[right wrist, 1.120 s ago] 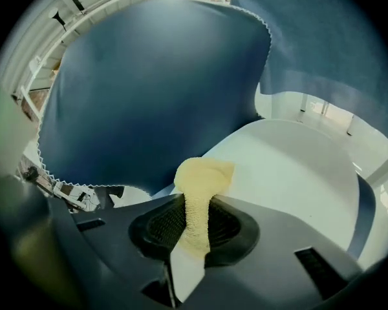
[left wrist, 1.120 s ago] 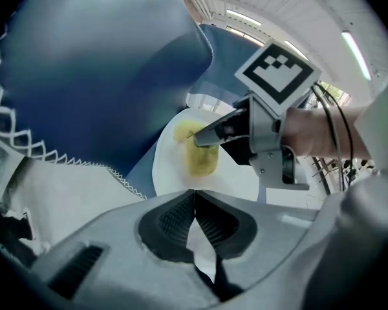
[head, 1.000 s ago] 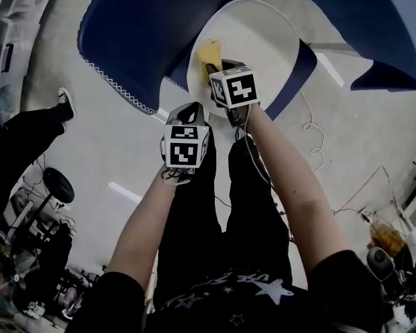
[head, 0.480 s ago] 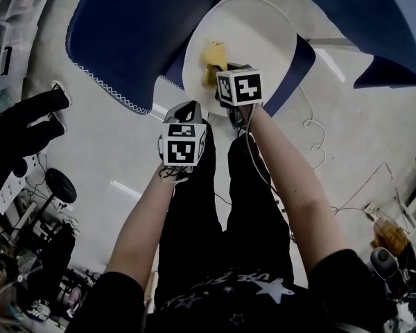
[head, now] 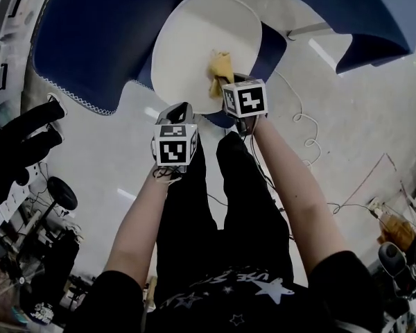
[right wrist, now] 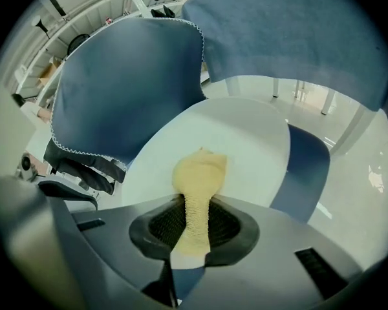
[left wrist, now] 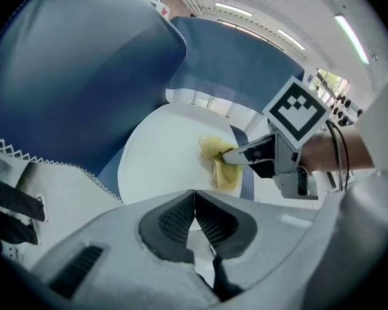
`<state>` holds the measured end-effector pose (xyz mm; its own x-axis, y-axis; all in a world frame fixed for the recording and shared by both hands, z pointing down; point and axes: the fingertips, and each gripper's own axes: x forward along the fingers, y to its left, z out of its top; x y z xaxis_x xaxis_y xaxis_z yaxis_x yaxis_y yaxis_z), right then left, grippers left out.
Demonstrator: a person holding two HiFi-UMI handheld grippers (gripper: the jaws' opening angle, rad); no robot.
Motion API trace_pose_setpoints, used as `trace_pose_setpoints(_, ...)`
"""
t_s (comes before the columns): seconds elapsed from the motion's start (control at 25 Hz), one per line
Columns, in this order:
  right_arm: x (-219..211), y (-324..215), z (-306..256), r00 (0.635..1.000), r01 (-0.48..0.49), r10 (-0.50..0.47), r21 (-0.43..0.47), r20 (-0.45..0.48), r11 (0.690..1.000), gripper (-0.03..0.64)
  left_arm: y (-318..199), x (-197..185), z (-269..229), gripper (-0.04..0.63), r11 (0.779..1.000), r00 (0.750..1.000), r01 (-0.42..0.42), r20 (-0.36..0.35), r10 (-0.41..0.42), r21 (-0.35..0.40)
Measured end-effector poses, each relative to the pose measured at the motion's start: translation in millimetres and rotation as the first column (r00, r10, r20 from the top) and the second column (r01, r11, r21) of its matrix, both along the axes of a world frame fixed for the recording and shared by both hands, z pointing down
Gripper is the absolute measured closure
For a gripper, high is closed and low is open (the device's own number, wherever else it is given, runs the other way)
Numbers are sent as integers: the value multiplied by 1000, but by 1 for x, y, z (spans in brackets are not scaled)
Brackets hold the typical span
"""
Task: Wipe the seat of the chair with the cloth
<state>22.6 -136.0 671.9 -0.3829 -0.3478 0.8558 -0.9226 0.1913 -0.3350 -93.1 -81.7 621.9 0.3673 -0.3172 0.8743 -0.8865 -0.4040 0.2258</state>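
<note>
The chair's round white seat (head: 187,47) fills the top middle of the head view, with its dark blue backrest (head: 90,40) to the left. A yellow cloth (head: 218,71) lies bunched on the seat's right part, pinched in my right gripper (head: 227,82), which is shut on it. In the right gripper view the cloth (right wrist: 197,186) runs out between the jaws onto the seat (right wrist: 239,141). My left gripper (head: 178,111) hangs shut and empty off the seat's near edge. In the left gripper view its jaws (left wrist: 194,221) meet, and the cloth (left wrist: 218,163) shows beyond.
A second blue chair (head: 347,12) stands at the top right. Cables (head: 301,127) trail over the pale floor on the right. A person's dark legs and shoes (head: 21,151) are at the left, with stools and clutter (head: 35,234) below them. My own dark trousers (head: 201,207) hang under the grippers.
The right gripper has drawn the cloth across the seat towards its near right edge. The view has shifted, so seat and backrest sit further left. The left gripper stays shut beside it.
</note>
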Motion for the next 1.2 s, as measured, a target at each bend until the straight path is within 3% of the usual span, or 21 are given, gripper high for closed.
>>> trace_pose_setpoints(0.36,65,34,3,998,22,-23,-20,-55,1000,548,22,36,-8,575,997,997,77,19,-77,21)
trace_pose_setpoints(0.56,70,45,-2,995,39,-40,-17,-89,999,548,35,31,-16,575,994,994,105,2,-105,22)
trace_pose_setpoints(0.76,29,44,-19,997,56,-55,11,-51,998,548,43,-7,-11,575,991,991,134,3,-134,13)
trace_pose_setpoints(1.2,-123,15,-34,994,97,-100,70,52,993,548,37,-105,1,576,990,990,143,17,-143,10)
